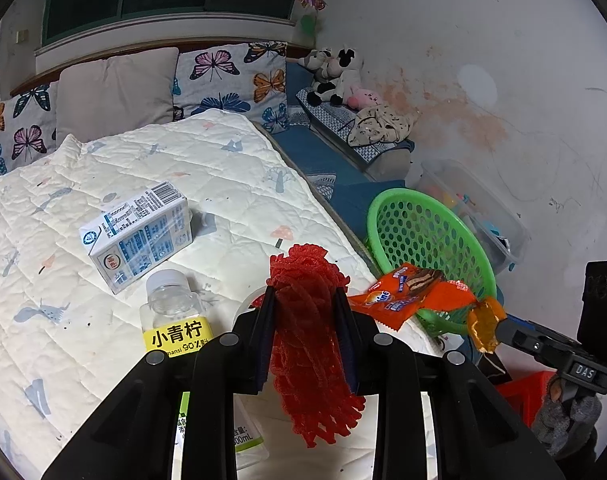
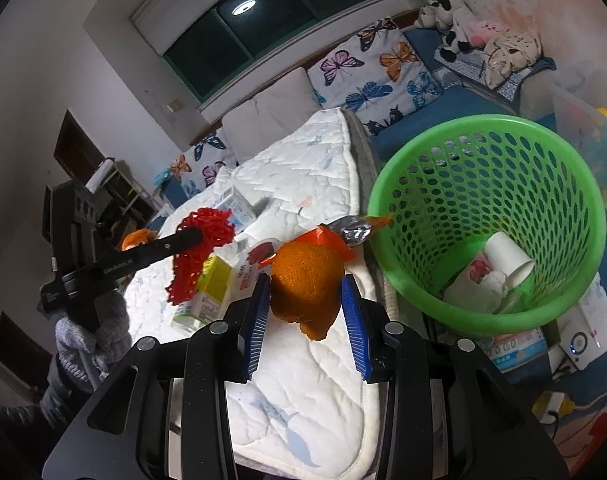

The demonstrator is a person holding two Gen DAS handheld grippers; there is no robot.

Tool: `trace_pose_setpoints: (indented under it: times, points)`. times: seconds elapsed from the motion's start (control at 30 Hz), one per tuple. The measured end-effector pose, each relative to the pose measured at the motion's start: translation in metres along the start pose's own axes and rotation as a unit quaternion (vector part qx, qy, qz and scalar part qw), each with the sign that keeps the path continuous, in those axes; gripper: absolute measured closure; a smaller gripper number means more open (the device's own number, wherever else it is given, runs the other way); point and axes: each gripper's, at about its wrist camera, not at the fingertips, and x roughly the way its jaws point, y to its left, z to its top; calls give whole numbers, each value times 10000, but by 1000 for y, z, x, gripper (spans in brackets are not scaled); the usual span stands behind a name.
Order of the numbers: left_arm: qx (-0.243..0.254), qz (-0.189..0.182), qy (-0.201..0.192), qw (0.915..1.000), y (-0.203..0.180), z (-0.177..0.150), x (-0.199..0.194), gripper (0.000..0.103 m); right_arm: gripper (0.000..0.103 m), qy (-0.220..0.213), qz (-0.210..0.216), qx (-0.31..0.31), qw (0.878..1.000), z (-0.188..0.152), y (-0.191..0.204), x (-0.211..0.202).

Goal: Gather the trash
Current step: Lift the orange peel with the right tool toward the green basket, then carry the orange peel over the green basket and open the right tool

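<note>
My left gripper (image 1: 303,294) is shut on a red foam fruit net (image 1: 307,344) and holds it above the bed's near edge. My right gripper (image 2: 305,280) is shut on a piece of orange peel (image 2: 303,292), which hangs over the mattress corner, left of the green mesh basket (image 2: 387,200). On the quilt lie a milk carton (image 1: 137,236), a clear bottle with a yellow label (image 1: 171,312) and an orange snack wrapper (image 1: 407,294) at the bed's edge beside the basket (image 1: 423,236). The basket holds a paper cup (image 2: 507,258) and crumpled paper.
The white quilted mattress (image 1: 103,184) fills the left, with butterfly pillows (image 1: 231,80) behind. The basket stands on the floor off the bed's right side. A clear storage box (image 1: 475,204), plush toys (image 1: 335,76) and a small white device (image 2: 583,340) are nearby. Gloved hands hold both grippers.
</note>
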Motion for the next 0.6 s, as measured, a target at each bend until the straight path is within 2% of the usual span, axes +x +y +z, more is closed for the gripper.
trace_pose_setpoints:
  times: [0.27,0.43,0.6]
  points:
    - [-22,25,-22,10000,3,1,-2,75,66,163,222,-358,9990,-9,25,4]
    - [-37,25,-32,10000,5,2,-4,75,66,62,243,-682,9974,-9,43,-6]
    - [-20,4,-42,10000,4,2,-5,75,66,-102,158,-670,9976,-3,40,-15]
